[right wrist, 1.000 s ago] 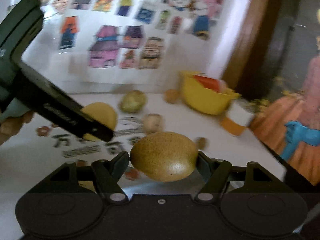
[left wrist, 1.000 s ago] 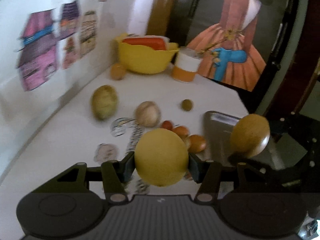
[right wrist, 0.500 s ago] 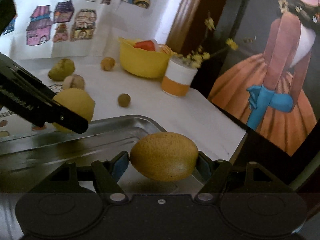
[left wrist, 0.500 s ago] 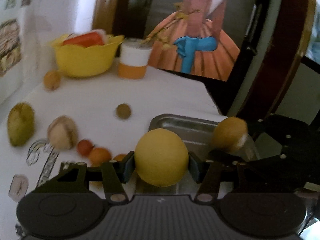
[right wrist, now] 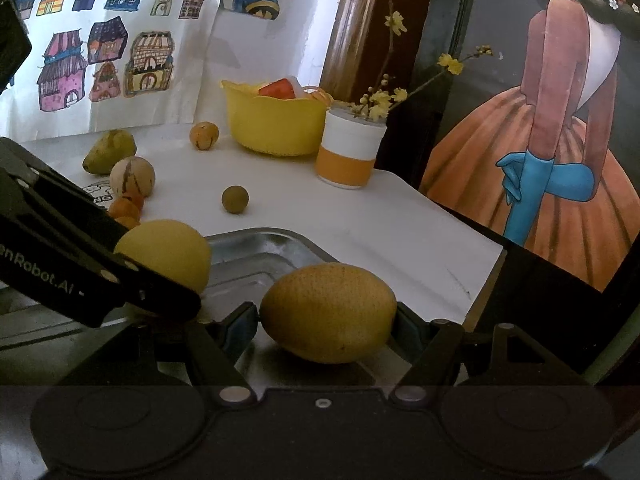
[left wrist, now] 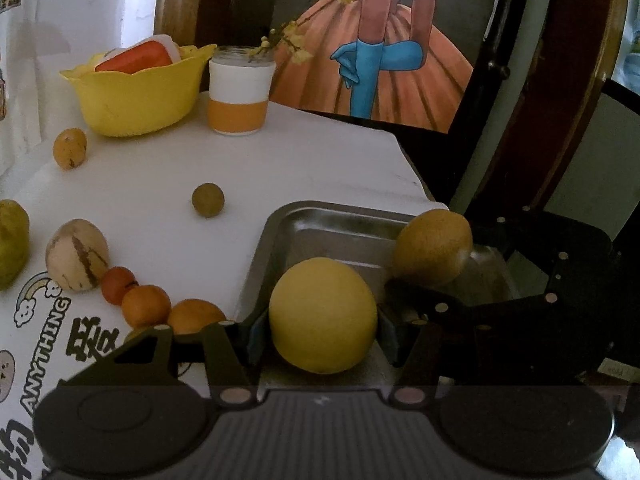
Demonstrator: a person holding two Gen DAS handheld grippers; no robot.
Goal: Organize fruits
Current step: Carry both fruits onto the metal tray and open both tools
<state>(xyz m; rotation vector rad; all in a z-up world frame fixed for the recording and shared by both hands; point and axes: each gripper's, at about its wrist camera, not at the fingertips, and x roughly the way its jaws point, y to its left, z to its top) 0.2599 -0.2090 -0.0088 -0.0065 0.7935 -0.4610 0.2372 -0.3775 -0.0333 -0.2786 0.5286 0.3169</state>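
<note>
1. Since the earlier frame, both grippers have been carried from above the white bench point(left wrist: 328, 160) to over the shiny rectangular metal tray point(left wrist: 340, 226).
2. The round yellow fruit point(left wrist: 322, 315) is clamped between the left gripper point(left wrist: 320, 334) fingers.
3. The speckled brownish-yellow oval fruit point(right wrist: 328, 312) is clamped by the right gripper point(right wrist: 326, 326).

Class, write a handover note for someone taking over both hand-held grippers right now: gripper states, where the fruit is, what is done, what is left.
Left hand-held gripper: shut on the round yellow fruit, over the metal tray.
Right hand-held gripper: shut on the speckled brown fruit, also over the tray.
Done: nothing released in the tray yet.
Left: set both down, then collect the loose fruit on the table, such as the small green fruit.
</note>
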